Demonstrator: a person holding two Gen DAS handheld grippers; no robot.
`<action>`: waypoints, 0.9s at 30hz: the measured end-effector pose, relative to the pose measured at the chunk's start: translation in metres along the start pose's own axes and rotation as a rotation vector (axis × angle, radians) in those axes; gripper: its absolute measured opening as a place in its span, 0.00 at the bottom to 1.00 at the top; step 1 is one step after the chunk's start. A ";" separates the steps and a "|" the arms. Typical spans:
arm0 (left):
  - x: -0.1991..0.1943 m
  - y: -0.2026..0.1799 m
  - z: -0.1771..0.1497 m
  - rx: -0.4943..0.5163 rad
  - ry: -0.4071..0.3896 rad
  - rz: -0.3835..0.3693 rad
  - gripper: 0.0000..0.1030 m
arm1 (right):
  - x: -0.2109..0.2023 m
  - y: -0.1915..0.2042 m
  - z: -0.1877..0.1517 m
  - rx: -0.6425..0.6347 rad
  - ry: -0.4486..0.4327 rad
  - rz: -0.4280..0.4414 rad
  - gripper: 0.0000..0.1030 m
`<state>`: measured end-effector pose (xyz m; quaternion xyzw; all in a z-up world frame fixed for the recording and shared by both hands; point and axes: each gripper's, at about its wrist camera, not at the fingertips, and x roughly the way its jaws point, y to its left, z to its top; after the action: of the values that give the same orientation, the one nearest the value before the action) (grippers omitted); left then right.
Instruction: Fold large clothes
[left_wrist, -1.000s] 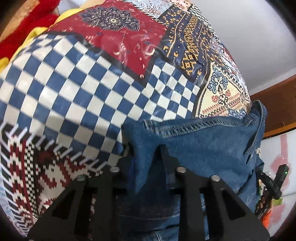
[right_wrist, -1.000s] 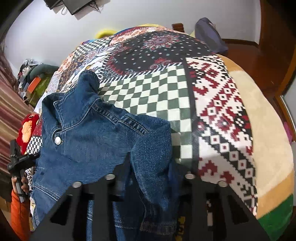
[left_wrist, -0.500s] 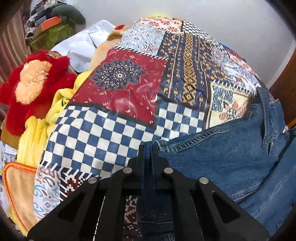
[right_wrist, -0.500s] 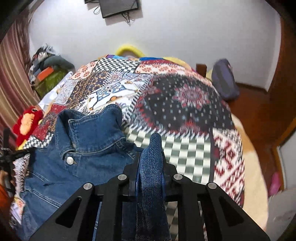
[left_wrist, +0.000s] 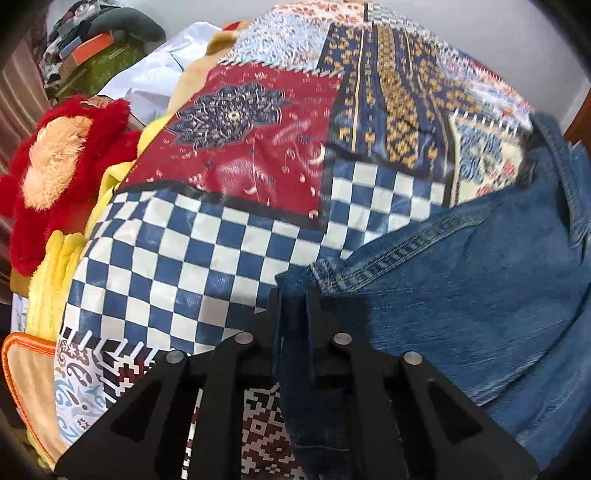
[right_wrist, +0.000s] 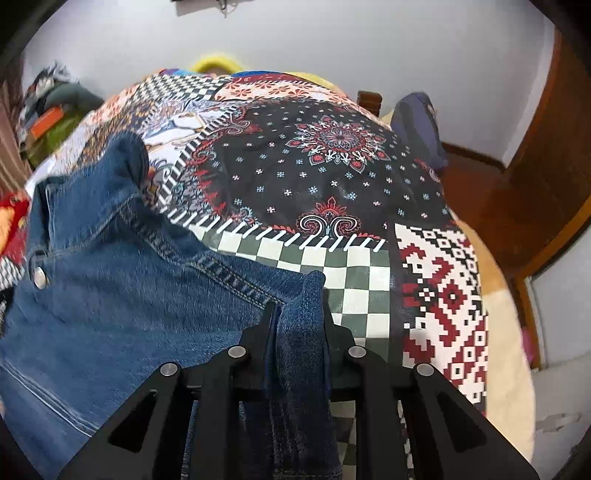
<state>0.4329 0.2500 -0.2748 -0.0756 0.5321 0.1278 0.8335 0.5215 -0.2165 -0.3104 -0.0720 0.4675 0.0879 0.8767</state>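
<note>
A blue denim jacket (left_wrist: 461, 295) lies spread on a patchwork bedspread (left_wrist: 207, 236), collar at the far end. My left gripper (left_wrist: 293, 299) is shut on a fold of the jacket at its left shoulder edge. In the right wrist view the jacket (right_wrist: 110, 288) fills the left half, with a metal snap button near the collar. My right gripper (right_wrist: 297, 306) is shut on a fold of denim at the jacket's right shoulder edge, over the green-checked patch of the bedspread (right_wrist: 354, 280).
A red plush toy (left_wrist: 55, 166) and a yellow blanket (left_wrist: 51, 280) lie at the bed's left edge. A pile of clothes and boxes (left_wrist: 92, 48) stands behind. A dark bag (right_wrist: 421, 125) and wooden furniture (right_wrist: 535, 155) are at the right, with a white wall behind.
Both grippers closed on the denim folds and drew back along the bed. The jacket now lies flatter and more spread between them.
</note>
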 end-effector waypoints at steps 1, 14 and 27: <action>-0.001 -0.002 -0.001 0.007 0.000 0.012 0.10 | -0.001 0.003 0.001 -0.019 0.008 -0.020 0.19; -0.095 -0.008 -0.017 0.046 -0.103 0.025 0.57 | -0.080 0.006 -0.020 -0.090 -0.001 -0.146 0.73; -0.214 -0.035 -0.087 0.151 -0.267 -0.047 0.97 | -0.223 0.035 -0.068 -0.086 -0.142 0.074 0.90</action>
<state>0.2814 0.1657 -0.1180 -0.0075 0.4227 0.0766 0.9030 0.3368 -0.2156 -0.1644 -0.0857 0.4023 0.1451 0.8999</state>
